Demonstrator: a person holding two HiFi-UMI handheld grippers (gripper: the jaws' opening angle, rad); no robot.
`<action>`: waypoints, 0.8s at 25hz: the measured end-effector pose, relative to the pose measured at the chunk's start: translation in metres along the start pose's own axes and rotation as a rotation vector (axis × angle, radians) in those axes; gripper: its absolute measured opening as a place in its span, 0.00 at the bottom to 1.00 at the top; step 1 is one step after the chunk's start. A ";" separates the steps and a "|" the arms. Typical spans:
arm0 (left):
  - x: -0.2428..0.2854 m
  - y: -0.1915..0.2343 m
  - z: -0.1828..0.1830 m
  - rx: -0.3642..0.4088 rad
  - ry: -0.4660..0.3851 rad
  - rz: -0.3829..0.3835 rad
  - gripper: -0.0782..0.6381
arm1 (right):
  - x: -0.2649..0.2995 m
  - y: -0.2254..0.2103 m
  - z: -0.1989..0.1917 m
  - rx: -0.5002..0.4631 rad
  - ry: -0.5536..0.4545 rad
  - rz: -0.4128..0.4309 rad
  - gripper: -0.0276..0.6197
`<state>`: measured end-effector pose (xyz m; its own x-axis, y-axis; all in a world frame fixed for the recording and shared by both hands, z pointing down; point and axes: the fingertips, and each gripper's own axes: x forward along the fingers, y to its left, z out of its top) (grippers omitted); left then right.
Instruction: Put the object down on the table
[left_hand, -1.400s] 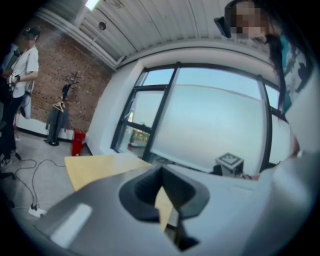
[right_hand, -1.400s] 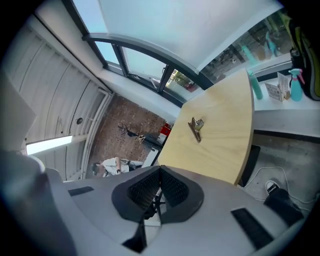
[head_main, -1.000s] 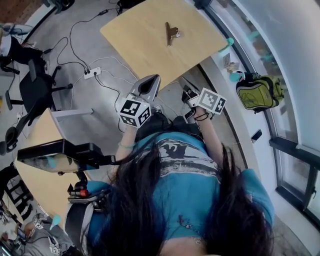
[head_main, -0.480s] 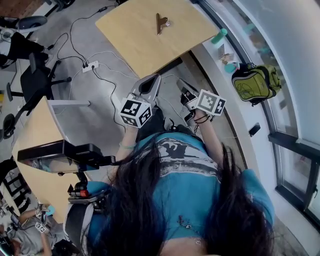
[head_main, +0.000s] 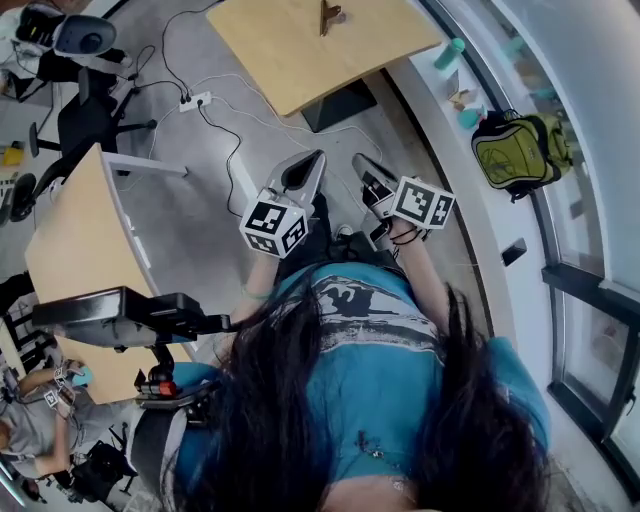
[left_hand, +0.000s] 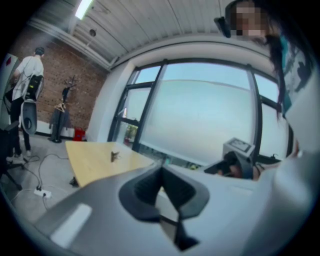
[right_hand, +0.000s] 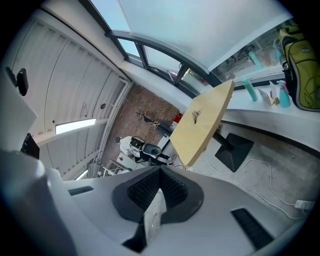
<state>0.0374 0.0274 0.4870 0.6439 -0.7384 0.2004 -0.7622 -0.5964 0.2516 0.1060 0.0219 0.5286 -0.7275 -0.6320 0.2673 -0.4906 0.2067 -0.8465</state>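
Observation:
A small brown clip-like object (head_main: 330, 15) lies on the light wooden table (head_main: 290, 55) at the top edge of the head view. It also shows lying on that table in the left gripper view (left_hand: 115, 156) and the right gripper view (right_hand: 196, 115). Both grippers are held close to the person's chest over the floor, well short of the table. My left gripper (head_main: 308, 158) is shut, jaws meeting with nothing between them. My right gripper (head_main: 362, 162) is shut and empty too.
A yellow-green backpack (head_main: 515, 150) and bottles (head_main: 450, 52) sit on the window ledge at right. White cables and a power strip (head_main: 195, 100) lie on the grey floor. A second wooden table (head_main: 80, 240) and an office chair (head_main: 85, 120) stand at left.
The table with the object has slid toward the top of the head view as both grippers drew away from it. Both jaws stay shut.

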 end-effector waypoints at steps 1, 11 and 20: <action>-0.005 -0.007 -0.003 0.002 0.005 0.004 0.11 | -0.006 0.000 -0.005 0.002 0.005 0.004 0.06; -0.031 -0.049 -0.018 0.040 0.036 -0.001 0.11 | -0.041 0.006 -0.039 0.018 0.021 0.025 0.06; -0.074 -0.032 -0.024 0.019 0.037 0.031 0.11 | -0.027 0.032 -0.069 0.010 0.040 0.031 0.06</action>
<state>0.0157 0.1083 0.4875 0.6218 -0.7446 0.2428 -0.7827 -0.5795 0.2271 0.0768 0.0971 0.5265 -0.7612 -0.5946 0.2589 -0.4626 0.2181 -0.8593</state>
